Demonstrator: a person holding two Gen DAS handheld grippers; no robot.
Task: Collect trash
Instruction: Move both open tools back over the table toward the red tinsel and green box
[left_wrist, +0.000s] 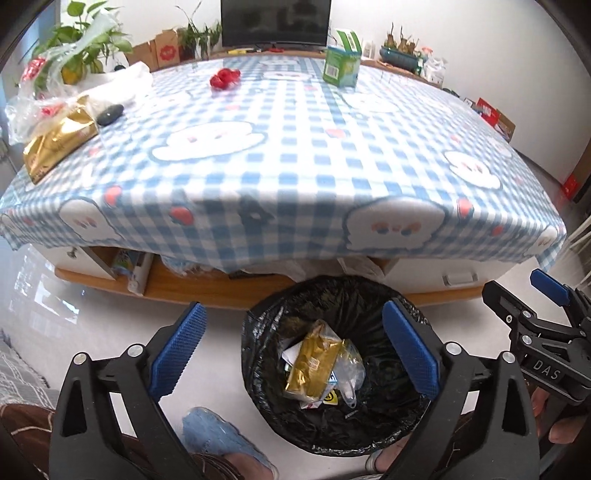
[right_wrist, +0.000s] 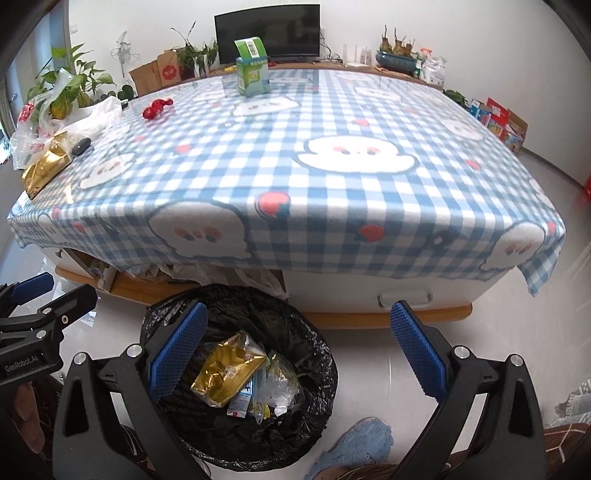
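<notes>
Trash waits on our checked tablecloth (left_wrist: 295, 155), a gold wrapper (left_wrist: 55, 144), a red scrap (left_wrist: 224, 78) and a green carton (left_wrist: 341, 66), while our left gripper (left_wrist: 291, 347) and right gripper (right_wrist: 295, 350) gape empty above the black-lined bin (left_wrist: 280, 314) holding another gold packet (left_wrist: 314, 369)

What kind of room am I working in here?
Most likely a home living room: a low table under a checked cartoon cloth, a dark screen on a sideboard, potted plants, and a bag-lined trash bin on the floor.
</notes>
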